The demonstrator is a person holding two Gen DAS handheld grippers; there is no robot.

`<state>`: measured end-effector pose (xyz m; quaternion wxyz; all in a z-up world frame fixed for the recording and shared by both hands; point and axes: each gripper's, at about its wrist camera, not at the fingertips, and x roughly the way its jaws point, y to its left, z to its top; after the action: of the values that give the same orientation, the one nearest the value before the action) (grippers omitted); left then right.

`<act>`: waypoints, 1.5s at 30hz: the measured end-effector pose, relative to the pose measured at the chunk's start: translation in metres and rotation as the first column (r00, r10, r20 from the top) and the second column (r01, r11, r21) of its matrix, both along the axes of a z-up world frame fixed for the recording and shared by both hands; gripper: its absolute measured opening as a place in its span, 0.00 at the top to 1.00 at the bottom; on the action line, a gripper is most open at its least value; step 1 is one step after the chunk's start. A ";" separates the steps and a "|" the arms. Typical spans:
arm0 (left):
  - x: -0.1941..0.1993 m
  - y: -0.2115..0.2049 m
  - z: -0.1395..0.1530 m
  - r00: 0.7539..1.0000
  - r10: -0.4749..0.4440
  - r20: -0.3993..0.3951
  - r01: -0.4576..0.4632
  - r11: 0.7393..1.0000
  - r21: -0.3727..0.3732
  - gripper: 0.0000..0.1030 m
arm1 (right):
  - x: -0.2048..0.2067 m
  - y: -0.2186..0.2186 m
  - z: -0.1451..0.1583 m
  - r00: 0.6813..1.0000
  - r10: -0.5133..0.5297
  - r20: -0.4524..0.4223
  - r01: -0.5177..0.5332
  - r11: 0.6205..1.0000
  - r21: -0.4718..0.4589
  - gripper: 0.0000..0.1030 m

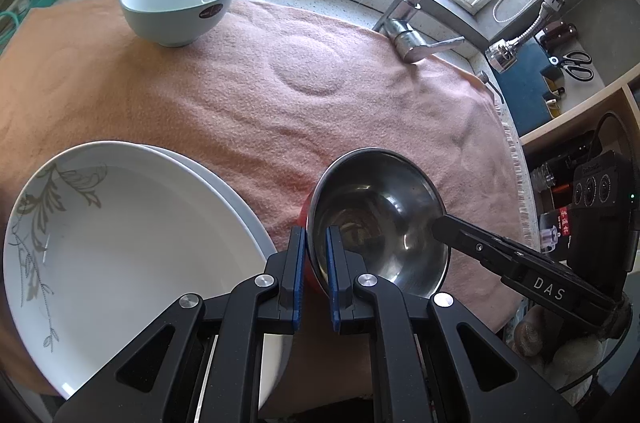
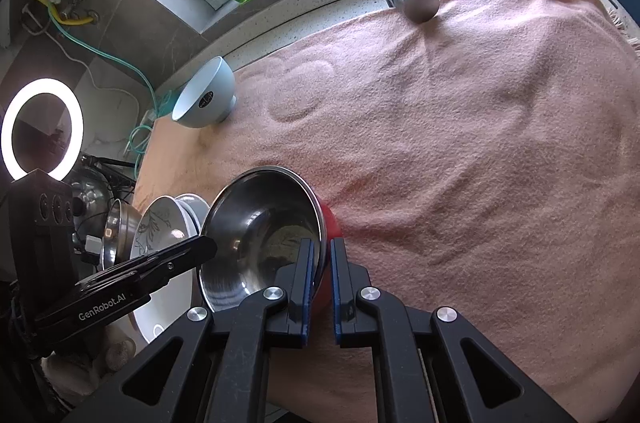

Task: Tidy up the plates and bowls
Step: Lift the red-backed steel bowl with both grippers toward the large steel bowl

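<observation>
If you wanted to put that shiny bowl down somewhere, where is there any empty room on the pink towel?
Bare towel stretches between the blue bowl, the faucet and the steel bowl. It is crowded at the near edge, where the stacked plates lie beside the steel bowl that both grippers, left and right, clamp.

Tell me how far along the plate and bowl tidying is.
Done: two plates sit stacked on the towel. In hand: left gripper and right gripper both pinch the steel bowl rim, a red bowl under it. Left: the blue bowl stands apart, far back.
</observation>
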<state>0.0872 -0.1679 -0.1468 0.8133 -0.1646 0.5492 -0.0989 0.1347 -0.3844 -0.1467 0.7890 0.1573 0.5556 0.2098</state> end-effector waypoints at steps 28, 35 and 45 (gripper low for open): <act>-0.019 0.058 0.050 0.990 0.081 0.118 -0.077 0.996 -0.035 0.92 | -0.004 0.055 0.053 0.993 0.064 0.102 -0.065 0.998 0.012 0.93; -0.029 0.086 0.056 0.984 0.122 0.133 -0.117 0.992 -0.040 0.92 | -0.007 0.084 0.061 0.987 0.104 0.120 -0.105 0.994 0.009 0.93; -0.046 0.127 0.061 0.970 0.191 0.147 -0.186 0.981 -0.049 0.92 | -0.011 0.131 0.072 0.975 0.169 0.142 -0.171 0.985 0.004 0.93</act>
<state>0.0407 -0.0410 -0.0855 0.8554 -0.2220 0.4659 -0.0430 0.1239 -0.2535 -0.0750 0.8042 0.1005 0.5081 0.2915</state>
